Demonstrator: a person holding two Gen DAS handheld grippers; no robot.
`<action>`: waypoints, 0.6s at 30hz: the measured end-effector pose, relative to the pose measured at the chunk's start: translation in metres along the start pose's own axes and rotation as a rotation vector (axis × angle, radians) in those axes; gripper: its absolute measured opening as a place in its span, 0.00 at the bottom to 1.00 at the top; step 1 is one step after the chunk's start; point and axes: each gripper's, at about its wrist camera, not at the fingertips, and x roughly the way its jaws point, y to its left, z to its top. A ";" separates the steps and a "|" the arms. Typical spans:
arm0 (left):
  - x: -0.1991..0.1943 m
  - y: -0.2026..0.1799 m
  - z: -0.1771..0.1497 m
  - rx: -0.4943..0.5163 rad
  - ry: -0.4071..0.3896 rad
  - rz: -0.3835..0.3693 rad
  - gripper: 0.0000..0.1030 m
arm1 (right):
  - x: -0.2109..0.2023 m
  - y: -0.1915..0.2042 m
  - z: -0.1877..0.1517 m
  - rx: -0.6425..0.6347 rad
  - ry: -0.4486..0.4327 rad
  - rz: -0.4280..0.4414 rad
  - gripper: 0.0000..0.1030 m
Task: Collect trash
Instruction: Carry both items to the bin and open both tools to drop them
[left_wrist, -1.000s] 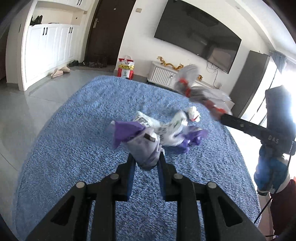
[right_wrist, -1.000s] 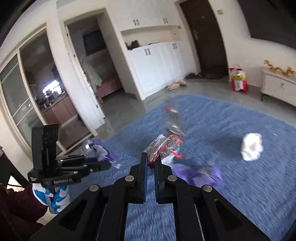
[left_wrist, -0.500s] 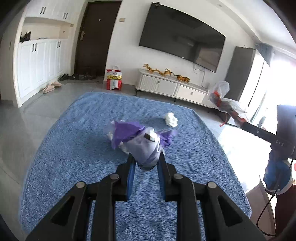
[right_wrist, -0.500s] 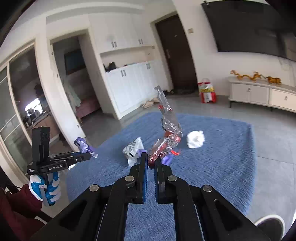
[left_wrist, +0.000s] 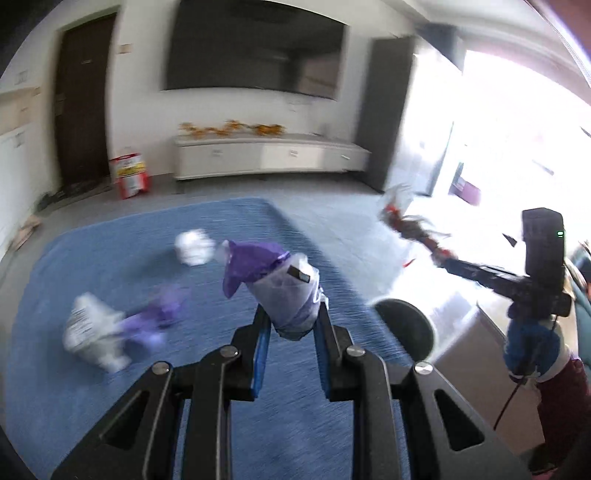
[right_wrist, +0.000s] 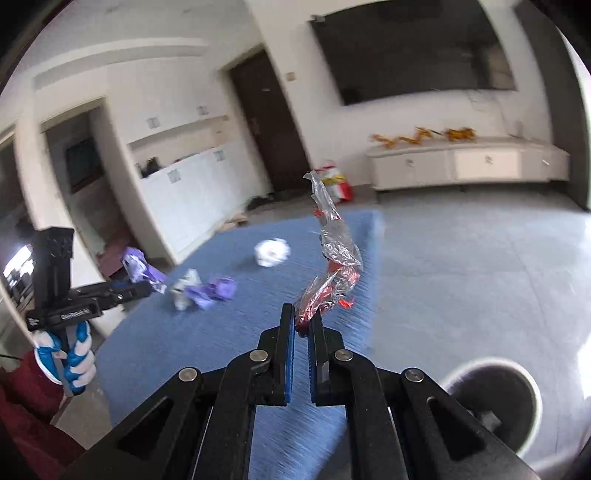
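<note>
While each claw grips trash, litter dots the rug (left_wrist: 110, 406)

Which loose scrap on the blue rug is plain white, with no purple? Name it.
The crumpled white wad, lying alone farthest up the rug. The other loose clump nearer the left gripper mixes white and purple.

**Trash status: two pieces up, three on the rug**

Crumpled purple-and-clear wrapper (left_wrist: 284, 291) is wedged upright between the left claw's pads. Twisted silver-and-red foil wrapper (right_wrist: 332, 266) sticks up from the right claw's tips. Ahead and left of the left claw: white paper wad (left_wrist: 194, 246), white printed packet (left_wrist: 92, 338), purple scrap (left_wrist: 155, 321) touching it.
</note>
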 end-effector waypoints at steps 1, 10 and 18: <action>0.013 -0.014 0.004 0.023 0.013 -0.024 0.21 | -0.002 -0.012 -0.005 0.023 0.004 -0.022 0.06; 0.138 -0.128 0.034 0.186 0.150 -0.213 0.21 | 0.010 -0.112 -0.051 0.225 0.083 -0.184 0.06; 0.222 -0.191 0.042 0.235 0.252 -0.296 0.22 | 0.036 -0.175 -0.081 0.379 0.138 -0.283 0.07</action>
